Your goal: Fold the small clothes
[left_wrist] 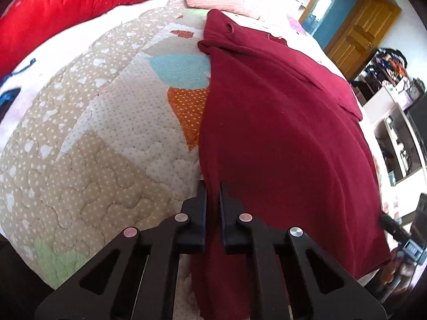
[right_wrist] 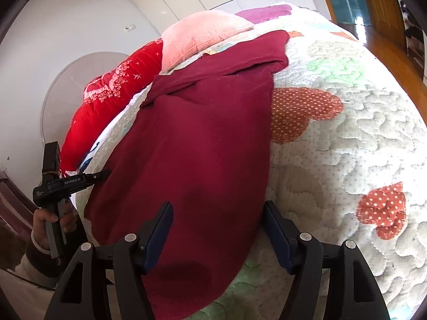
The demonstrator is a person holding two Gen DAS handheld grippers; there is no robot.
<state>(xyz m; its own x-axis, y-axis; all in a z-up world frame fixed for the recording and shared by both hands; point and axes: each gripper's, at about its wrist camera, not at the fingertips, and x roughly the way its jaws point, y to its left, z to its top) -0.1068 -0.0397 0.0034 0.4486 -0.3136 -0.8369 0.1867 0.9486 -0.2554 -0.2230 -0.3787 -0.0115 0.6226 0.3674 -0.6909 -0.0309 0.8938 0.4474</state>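
A dark red garment (left_wrist: 280, 122) lies spread lengthwise on a patchwork quilt (left_wrist: 106, 138), its far end folded over near the pillows. My left gripper (left_wrist: 212, 186) is shut on the garment's near left edge; cloth runs between its fingers. It also shows in the right wrist view (right_wrist: 104, 173) at the garment's left edge. My right gripper (right_wrist: 217, 208) is open, its fingers straddling the near end of the garment (right_wrist: 202, 146) just above the cloth, holding nothing.
A red quilted blanket (left_wrist: 80, 13) and a pink pillow (right_wrist: 202, 34) lie at the bed's far end. The quilt (right_wrist: 347, 138) extends to the right of the garment. A wooden door (left_wrist: 360, 26) and shelves (left_wrist: 395, 122) stand beyond the bed.
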